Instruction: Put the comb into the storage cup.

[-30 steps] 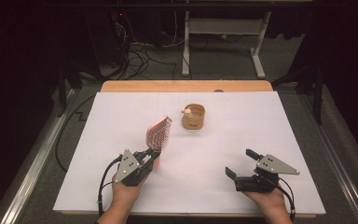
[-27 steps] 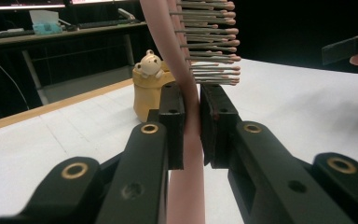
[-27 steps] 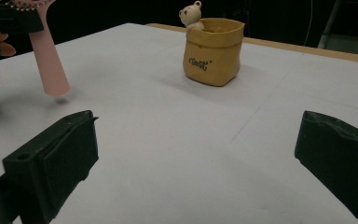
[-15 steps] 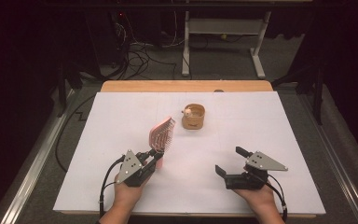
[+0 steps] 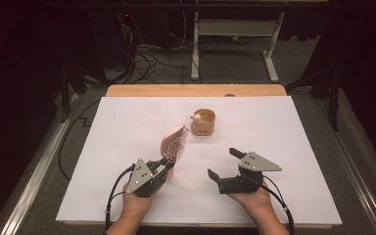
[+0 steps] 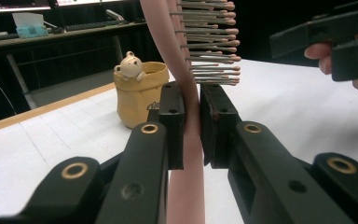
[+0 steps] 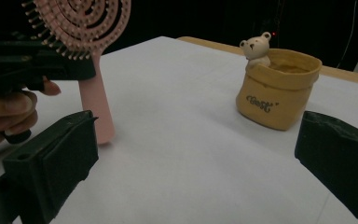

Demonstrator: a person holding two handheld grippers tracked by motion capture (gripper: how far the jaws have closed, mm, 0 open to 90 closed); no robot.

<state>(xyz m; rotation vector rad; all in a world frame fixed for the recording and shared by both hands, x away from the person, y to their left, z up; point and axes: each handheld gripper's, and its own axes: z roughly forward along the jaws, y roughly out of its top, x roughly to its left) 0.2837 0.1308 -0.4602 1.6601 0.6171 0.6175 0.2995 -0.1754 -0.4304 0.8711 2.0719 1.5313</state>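
Observation:
A pink hairbrush (image 5: 175,142) stands tilted up from the white table, bristles facing right. My left gripper (image 5: 166,164) is shut on its handle; in the left gripper view the pads (image 6: 175,121) press both sides of the pink handle (image 6: 186,74). My right gripper (image 5: 223,163) hovers open just right of the brush, nothing between its jaws. In the right gripper view the brush (image 7: 95,102) is at the left and a tan sack-shaped pot (image 7: 277,88) with a small bear figure is ahead. The pot (image 5: 203,122) sits behind the brush.
White paper (image 5: 284,127) covers the table, with a wooden strip (image 5: 196,90) along its far edge. Beyond it lie floor cables (image 5: 147,58) and a metal desk frame (image 5: 235,29). Metal rails run along both sides of the table.
My right gripper has moved left across the table, closer to the brush, still open. The left gripper and the brush have stayed in place.

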